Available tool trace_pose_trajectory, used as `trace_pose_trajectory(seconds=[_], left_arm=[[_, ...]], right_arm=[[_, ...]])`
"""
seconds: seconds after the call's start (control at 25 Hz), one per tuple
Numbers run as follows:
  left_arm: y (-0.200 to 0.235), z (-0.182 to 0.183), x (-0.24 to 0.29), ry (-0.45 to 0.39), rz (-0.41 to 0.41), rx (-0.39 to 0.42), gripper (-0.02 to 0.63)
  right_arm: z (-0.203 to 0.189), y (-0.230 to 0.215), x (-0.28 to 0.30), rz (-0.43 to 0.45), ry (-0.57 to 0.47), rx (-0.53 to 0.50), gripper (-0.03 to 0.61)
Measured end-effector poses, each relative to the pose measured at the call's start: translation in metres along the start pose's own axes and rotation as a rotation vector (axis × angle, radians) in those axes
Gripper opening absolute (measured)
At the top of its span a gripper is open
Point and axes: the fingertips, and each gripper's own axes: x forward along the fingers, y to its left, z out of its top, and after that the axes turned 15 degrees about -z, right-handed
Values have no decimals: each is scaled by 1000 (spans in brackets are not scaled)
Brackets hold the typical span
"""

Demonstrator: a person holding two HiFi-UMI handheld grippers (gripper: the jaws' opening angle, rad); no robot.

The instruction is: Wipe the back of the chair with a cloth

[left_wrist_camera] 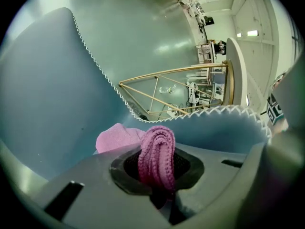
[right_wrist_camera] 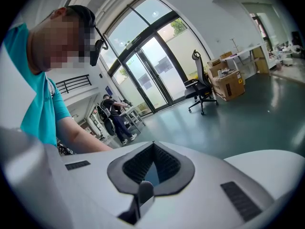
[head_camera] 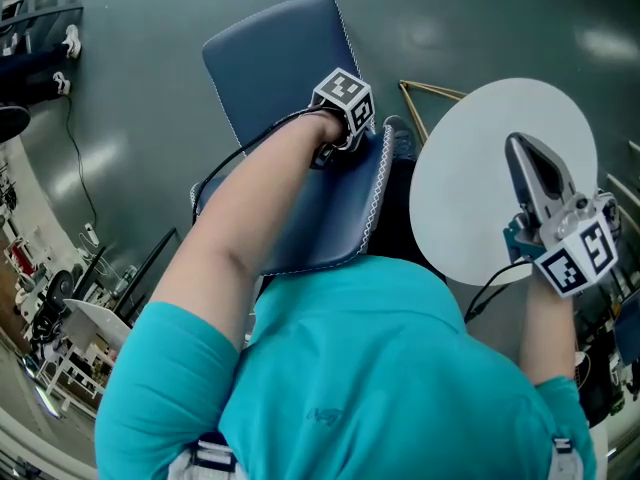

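Left gripper (left_wrist_camera: 159, 178), lower centre of left gripper view: jaws clamped on bunched pink cloth (left_wrist_camera: 156, 157). Loose fold of cloth lies on blue padding just left of jaws. In head view, left gripper (head_camera: 338, 140) sits mid-frame at white-stitched edge of chair back (head_camera: 345, 218), with blue seat (head_camera: 275, 58) above it toward upper left. Right gripper (head_camera: 528, 163), right side of frame, over round white table (head_camera: 460, 188): jaws together, nothing between them.
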Motion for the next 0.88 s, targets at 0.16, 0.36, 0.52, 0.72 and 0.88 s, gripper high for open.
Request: trace_pose_trajectory(seconds=[0.16, 0.36, 0.52, 0.72, 0.88], left_arm=[[2, 16, -10, -108, -75, -4, 58], [-35, 41, -29, -338, -270, -6, 58], [-31, 39, -92, -524, -321, 42, 59], [56, -33, -173, -408, 117, 105, 58], [116, -105, -185, -252, 299, 70, 58]], right_arm=[[-11, 8, 13, -7, 5, 13, -9], [1, 19, 10, 13, 16, -34, -9], [15, 44, 26, 52, 17, -68, -9], [26, 77, 44, 101, 37, -104, -9], [18, 105, 57, 145, 71, -130, -9]])
